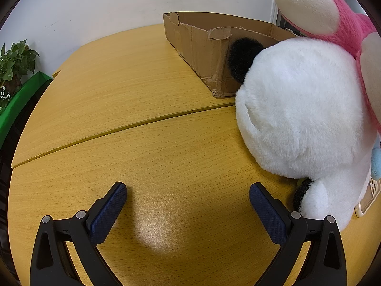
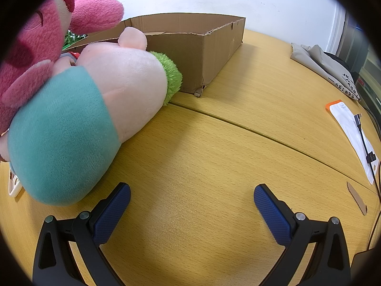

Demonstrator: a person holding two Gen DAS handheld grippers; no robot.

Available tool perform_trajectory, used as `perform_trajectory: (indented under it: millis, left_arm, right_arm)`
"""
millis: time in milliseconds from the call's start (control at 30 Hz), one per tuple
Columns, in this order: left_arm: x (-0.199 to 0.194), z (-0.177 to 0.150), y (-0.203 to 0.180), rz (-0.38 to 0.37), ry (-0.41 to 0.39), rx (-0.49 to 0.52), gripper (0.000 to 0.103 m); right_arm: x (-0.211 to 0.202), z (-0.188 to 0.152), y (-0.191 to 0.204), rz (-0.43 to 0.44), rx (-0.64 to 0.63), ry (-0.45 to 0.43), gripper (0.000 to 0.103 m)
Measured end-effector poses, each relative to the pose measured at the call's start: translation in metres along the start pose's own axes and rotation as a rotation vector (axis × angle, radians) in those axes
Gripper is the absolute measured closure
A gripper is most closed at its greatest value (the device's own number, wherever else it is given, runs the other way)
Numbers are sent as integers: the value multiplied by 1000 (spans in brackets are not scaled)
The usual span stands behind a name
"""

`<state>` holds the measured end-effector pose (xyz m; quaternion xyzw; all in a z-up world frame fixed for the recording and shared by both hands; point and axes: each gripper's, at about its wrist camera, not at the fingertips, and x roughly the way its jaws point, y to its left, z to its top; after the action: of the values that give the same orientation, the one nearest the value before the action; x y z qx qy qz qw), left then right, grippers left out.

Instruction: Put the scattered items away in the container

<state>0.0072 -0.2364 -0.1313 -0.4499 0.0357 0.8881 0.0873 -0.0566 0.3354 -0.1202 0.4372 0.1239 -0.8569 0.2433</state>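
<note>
Both claws stand wide apart and hold nothing: the left gripper (image 1: 188, 196) hangs low over bare wood, and the right gripper (image 2: 192, 197) does the same on its side of the wooden table (image 2: 238, 166); neither touches a toy. By my reading the task is at its start, or between pickups, with a reach toward the plush pile the step in hand; the cardboard box (image 2: 190, 45) sits at the far side of the table, and what it holds cannot be told from these views. A white plush toy (image 1: 302, 119) lies just right of the left gripper, close to its right finger, with a pink plush toy (image 1: 345, 19) behind it near the box; in the right wrist view a pink-and-teal plush toy (image 2: 90, 109) lies to the near left, its green tuft (image 2: 172, 76) almost at the box wall. Next, I judge, one claw must swing inward, straddle a soft body, close firmly enough to hold the fur, then lift over the box rim; both tools point forward and slightly down, level with one another.
</note>
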Motion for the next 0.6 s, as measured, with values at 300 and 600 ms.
perform_trajectory:
  millis: [300, 600]
  left_arm:
    - [1, 0, 1, 0, 0, 0, 0]
    - [-7, -7, -2, 56, 13, -93, 1]
  right_arm:
    - [2, 1, 1, -36, 51, 0, 0]
    - [-7, -9, 3, -130, 179, 5, 0]
